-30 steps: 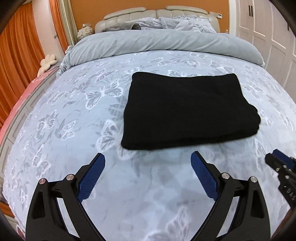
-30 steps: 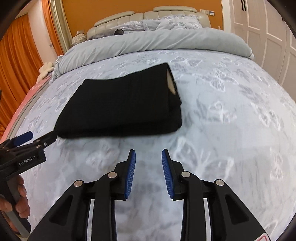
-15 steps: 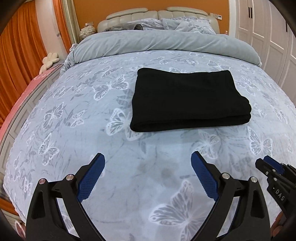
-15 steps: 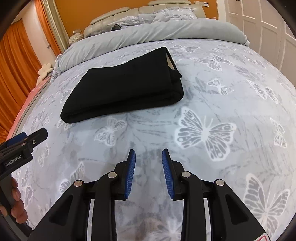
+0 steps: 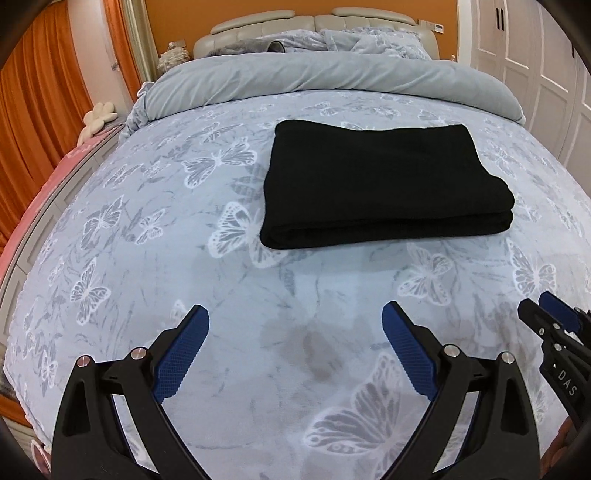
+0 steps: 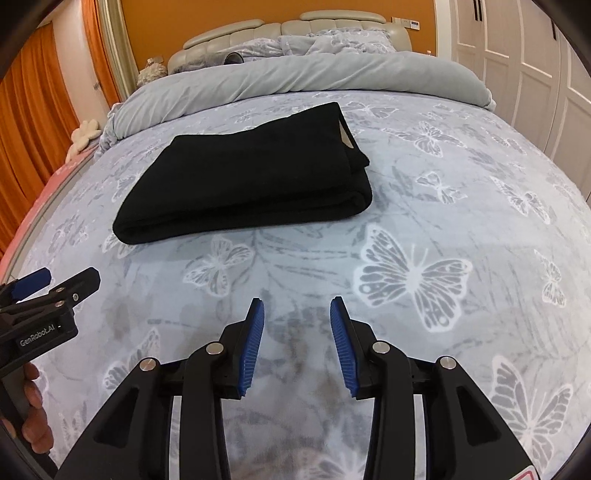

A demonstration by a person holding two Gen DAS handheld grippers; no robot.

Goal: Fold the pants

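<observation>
The black pants point(image 5: 384, 184) lie folded into a flat rectangle on the butterfly-patterned bed cover point(image 5: 155, 229), also seen in the right wrist view as the same black pants point(image 6: 251, 177) with a pale label showing at their right end. My left gripper point(image 5: 295, 314) is open wide, hovering over bare cover well short of the pants. My right gripper point(image 6: 297, 308) has its jaws opening, with nothing between them, also short of the pants. Each gripper shows at the edge of the other's view: right gripper point(image 5: 546, 314), left gripper point(image 6: 62, 280).
A rolled grey duvet point(image 5: 332, 77) and pillows lie at the head of the bed, before a padded headboard point(image 6: 288, 26). Orange curtains point(image 5: 33, 96) hang on the left, white wardrobe doors point(image 6: 535, 59) stand on the right. A hand point(image 6: 33, 417) holds the left gripper.
Both grippers have drawn back from the pants, which now look farther off. The right gripper's jaws have spread wider. The pants have not moved.
</observation>
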